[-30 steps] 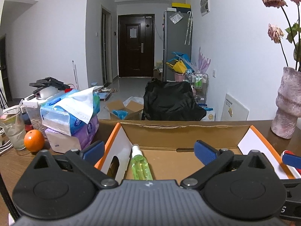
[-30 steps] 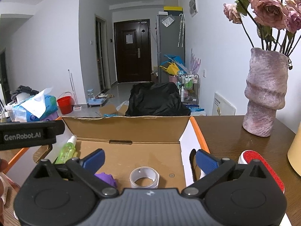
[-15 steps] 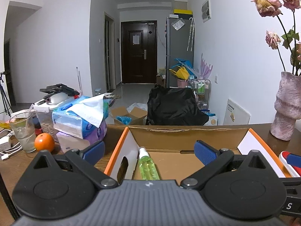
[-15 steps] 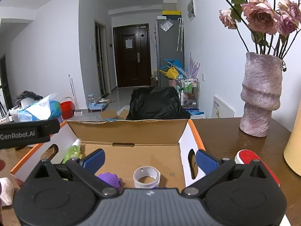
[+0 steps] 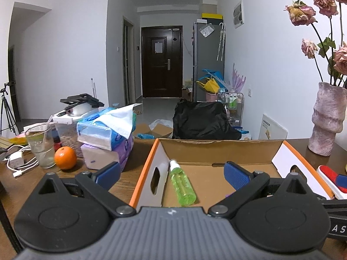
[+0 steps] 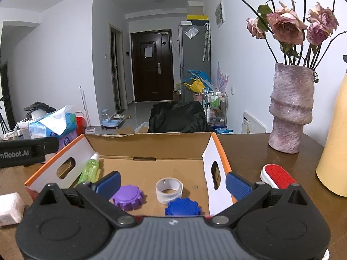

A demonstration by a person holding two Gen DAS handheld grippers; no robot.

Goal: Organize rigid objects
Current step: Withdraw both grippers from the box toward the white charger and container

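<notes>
An open cardboard box [image 6: 149, 144] with orange-edged flaps sits on the brown table. Inside lie a green spray bottle [image 6: 90, 170], a purple gear-shaped lid [image 6: 128, 197], a roll of clear tape [image 6: 169, 189] and a blue gear-shaped lid [image 6: 183, 207]. In the left wrist view the green bottle [image 5: 181, 184] rests by the box's left wall [image 5: 149, 173]. My left gripper [image 5: 172, 173] is open and empty, near the box's front left. My right gripper [image 6: 172, 183] is open and empty above the box's front edge. A red and white brush [image 6: 277, 176] lies right of the box.
A pink vase [image 6: 290, 108] of dried roses and a yellow container [image 6: 335, 151] stand at the right. Tissue packs [image 5: 106, 134], an orange [image 5: 65, 158], a glass [image 5: 41, 147] and cables [image 5: 17, 160] crowd the left. A white block [image 6: 9, 208] lies left of the box.
Both grippers have risen and drawn back, so more of the box floor shows, including the blue lid. The left view has shifted left. Both stay open.
</notes>
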